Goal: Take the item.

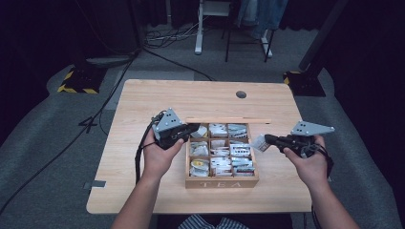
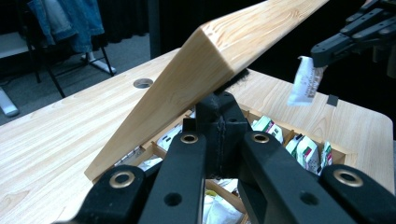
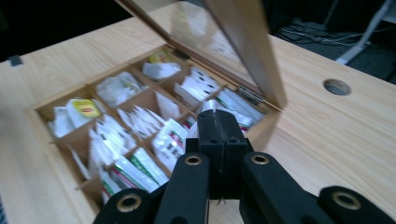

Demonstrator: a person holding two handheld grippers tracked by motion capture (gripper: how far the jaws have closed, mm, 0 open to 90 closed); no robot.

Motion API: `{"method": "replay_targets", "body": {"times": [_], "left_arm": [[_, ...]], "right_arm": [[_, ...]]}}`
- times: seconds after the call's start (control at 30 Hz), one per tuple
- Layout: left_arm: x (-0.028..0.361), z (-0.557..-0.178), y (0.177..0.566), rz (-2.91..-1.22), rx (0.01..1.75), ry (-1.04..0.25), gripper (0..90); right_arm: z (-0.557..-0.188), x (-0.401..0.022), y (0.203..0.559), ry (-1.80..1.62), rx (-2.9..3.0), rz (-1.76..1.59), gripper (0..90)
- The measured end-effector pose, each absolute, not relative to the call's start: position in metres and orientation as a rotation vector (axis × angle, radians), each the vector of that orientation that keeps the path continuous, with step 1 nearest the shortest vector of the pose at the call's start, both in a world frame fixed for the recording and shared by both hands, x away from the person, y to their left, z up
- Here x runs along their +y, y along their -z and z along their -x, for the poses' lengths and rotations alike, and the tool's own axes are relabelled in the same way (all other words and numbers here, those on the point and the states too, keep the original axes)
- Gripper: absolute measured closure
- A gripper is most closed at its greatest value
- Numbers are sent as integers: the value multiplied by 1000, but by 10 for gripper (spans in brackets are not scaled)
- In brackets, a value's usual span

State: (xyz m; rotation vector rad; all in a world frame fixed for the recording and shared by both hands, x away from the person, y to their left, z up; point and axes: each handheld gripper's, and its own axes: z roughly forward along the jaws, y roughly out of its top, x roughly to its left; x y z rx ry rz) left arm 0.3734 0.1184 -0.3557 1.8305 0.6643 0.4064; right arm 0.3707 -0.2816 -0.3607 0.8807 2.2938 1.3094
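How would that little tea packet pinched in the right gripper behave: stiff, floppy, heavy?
Probably very light: the tea packet hangs from the right gripper by one end alone. It looks like thin paper, so likely floppy and easy to crease, though here it hangs fairly straight. It seems flat, so it should not roll, but it might slip from the fingers if the grip loosened.

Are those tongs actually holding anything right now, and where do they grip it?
The right tongs pinch a white tea bag packet by its top edge. The left tongs are shut at the lid of the tea box, apparently propping it open.
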Motion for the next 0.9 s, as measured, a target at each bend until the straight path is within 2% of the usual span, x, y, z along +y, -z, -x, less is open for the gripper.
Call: {"method": "replay_targets", "body": {"times": [0.37,0.9], "left_arm": [[119,-373,355,-1830,666,-403,895],[119,-373,355,-1827,668,-400,895]], "right_arm": [[-392,-309,379,-1213,2235,-1013,900],[-426,-335,427,-1116,2243,-1258,900]]}}
